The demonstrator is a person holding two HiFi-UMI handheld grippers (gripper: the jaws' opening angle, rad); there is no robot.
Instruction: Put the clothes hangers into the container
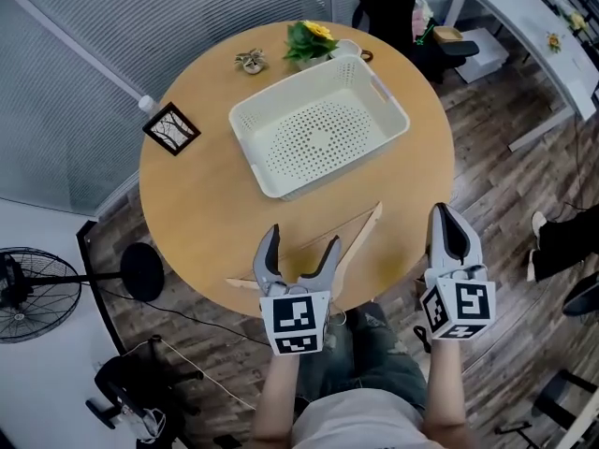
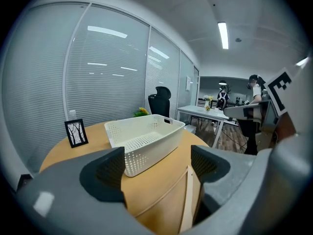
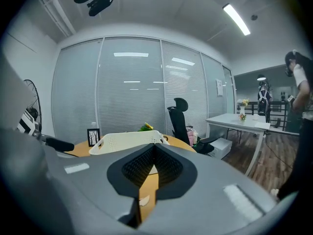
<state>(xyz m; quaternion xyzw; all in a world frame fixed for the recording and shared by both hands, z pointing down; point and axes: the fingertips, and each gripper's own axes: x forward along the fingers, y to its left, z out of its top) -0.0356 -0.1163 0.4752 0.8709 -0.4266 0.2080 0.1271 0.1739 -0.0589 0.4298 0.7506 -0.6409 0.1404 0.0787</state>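
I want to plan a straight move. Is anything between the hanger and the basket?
Nothing visible. The hanger lies on bare table just before the basket, by the open left tool. The frame and plant stand beside and behind the basket, off that path.

Bright, even office light; strong fisheye bending in both gripper views.

A ceiling strip light (image 2: pixel 223 35) glows overhead and repeats as pale bars of glare in the glass wall (image 2: pixel 107 72). The head view is sharp and flatly lit, and the container (image 1: pixel 318 124) throws only a faint, soft shadow on the table (image 1: pixel 192 204). Both gripper views bow straight lines and end in a round black border. The left gripper (image 2: pixel 157 160), close to the lens, looks soft and dark on its inner faces.
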